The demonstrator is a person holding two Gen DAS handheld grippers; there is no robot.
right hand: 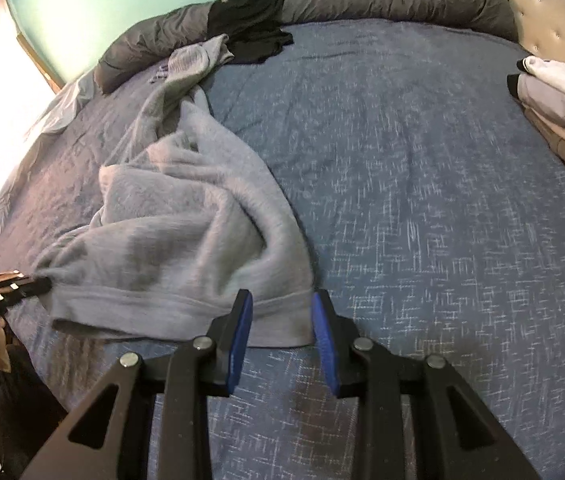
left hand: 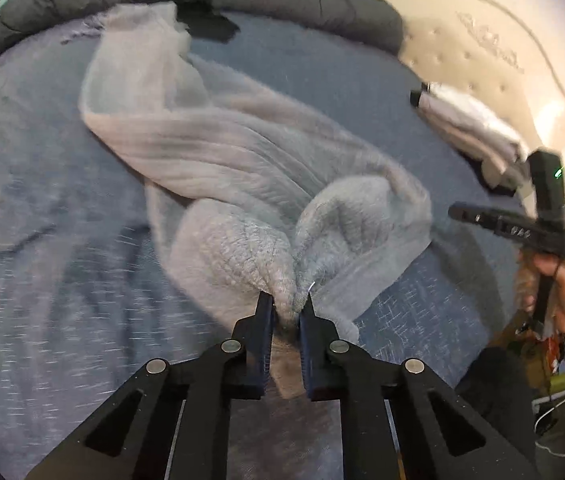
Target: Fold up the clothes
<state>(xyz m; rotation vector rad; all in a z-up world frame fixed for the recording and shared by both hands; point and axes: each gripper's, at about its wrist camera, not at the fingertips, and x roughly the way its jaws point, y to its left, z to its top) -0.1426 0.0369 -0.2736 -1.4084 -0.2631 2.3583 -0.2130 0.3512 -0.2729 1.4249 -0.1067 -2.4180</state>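
While left gripper (left hand: 287, 312) pinches grey sweater (left hand: 218, 152) hem, right gripper (right hand: 282, 312) spread, hem corner between fingers; blue bedspread (right hand: 422, 200) beneath.

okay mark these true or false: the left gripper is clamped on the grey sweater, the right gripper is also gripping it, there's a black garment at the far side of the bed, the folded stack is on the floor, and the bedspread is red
1. The left gripper is clamped on the grey sweater. True.
2. The right gripper also grips it. False: its jaws stand open at the sweater's hem corner.
3. A black garment lies at the far side of the bed. True.
4. The folded stack is on the floor. False: it sits on the bed near the headboard.
5. The bedspread is red. False: it is blue.
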